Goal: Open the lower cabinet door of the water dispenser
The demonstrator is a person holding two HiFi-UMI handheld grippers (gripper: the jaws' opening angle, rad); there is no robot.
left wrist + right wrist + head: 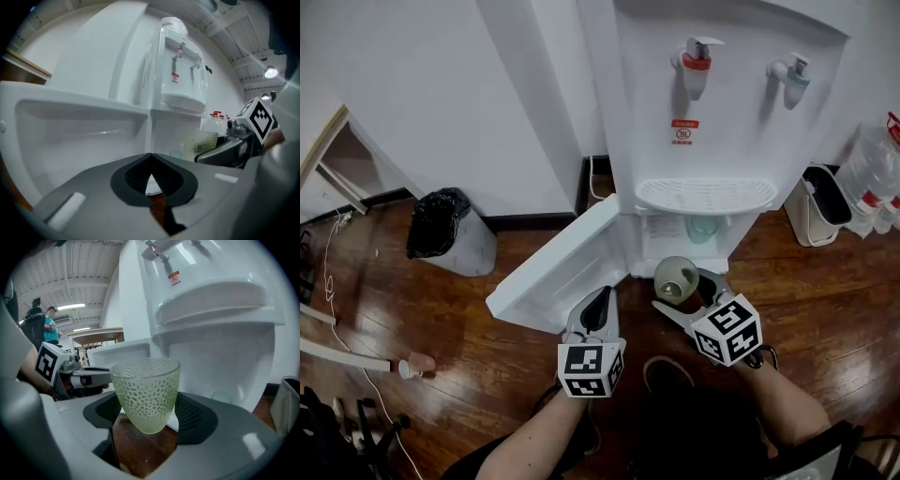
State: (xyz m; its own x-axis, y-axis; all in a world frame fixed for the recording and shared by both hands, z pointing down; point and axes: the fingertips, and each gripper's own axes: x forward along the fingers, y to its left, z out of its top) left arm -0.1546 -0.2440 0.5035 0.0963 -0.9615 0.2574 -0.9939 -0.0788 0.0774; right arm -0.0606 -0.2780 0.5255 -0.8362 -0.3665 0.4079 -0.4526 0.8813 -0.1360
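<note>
The white water dispenser stands against the wall. Its lower cabinet door is swung open to the left, and its inner side fills the left gripper view. My left gripper is shut and empty, its tips just in front of the door's lower edge. My right gripper is shut on a green dimpled glass cup, held upright between the pads in front of the open cabinet. Another pale cup sits inside the cabinet.
A bin lined with a black bag stands left of the door. A white bin and water bottles are at the right. Cables lie on the wooden floor at left. A shoe is below the grippers.
</note>
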